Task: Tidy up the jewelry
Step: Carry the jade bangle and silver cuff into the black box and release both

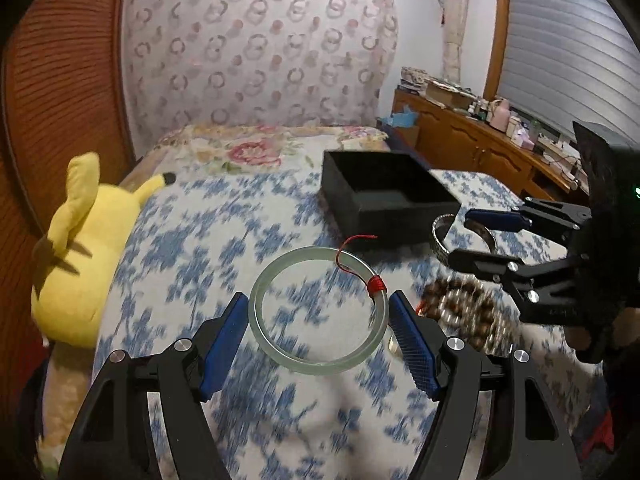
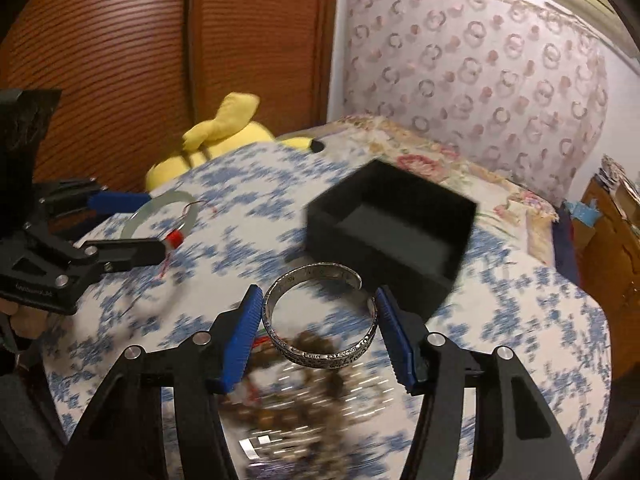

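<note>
The left gripper point(image 1: 318, 326) holds a pale green jade bangle point(image 1: 318, 310) across its width, the blue fingers point(image 1: 224, 340) pressing on its opposite outer edges; a red thread point(image 1: 374, 284) is wound round the bangle near the right finger. The right gripper point(image 2: 318, 330) pinches an engraved silver cuff bracelet point(image 2: 320, 316) the same way, above a blurred heap of brown beads point(image 2: 304, 396). Both pieces hang over the blue-flowered bed point(image 2: 520, 320), near the open black box point(image 2: 390, 232); a yellow plush toy point(image 1: 76, 264) lies at the bed's edge
</note>
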